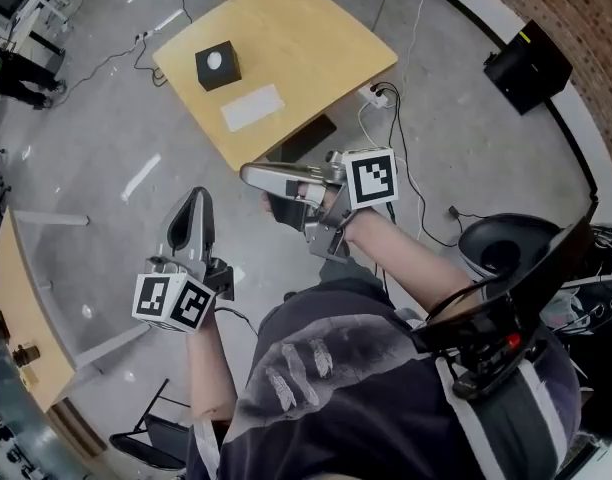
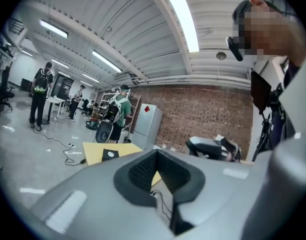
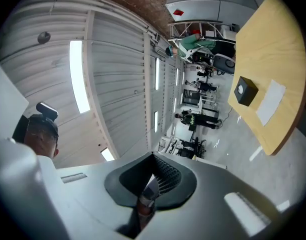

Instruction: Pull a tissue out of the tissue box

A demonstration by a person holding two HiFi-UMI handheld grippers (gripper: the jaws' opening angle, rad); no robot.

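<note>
Head view, where things lie: the tissue box (image 1: 218, 65) sits on the yellow table (image 1: 316, 28), well apart from both your grippers, which hang over the floor short of the table's near corner.
Left gripper (image 1: 198, 200): jaws pressed together, nothing between them.
Right gripper (image 1: 252, 175): jaws likewise closed on nothing; it lies sideways, with its tips toward the picture's left.
White sheet (image 1: 252, 107): it lies flat just beside the box, on your side of it. You cannot tell whether it is a pulled tissue or plain paper, so the scene fits a pull already made or one to come.
Box's facing: it is a near-cube, so it has no real long axis. Its opening faces straight up, with a white tuft in the round hole.
Sheet's long axis: it runs left to right across the head view, rising slightly to the right.
Risk, box lifts: the box looks small and light, so an upward tug with nothing steadying it would likely carry it along.
Risk, tear or miss: closed jaws would push the tuft back in, and a pinch at its very tip could rip it.
</note>
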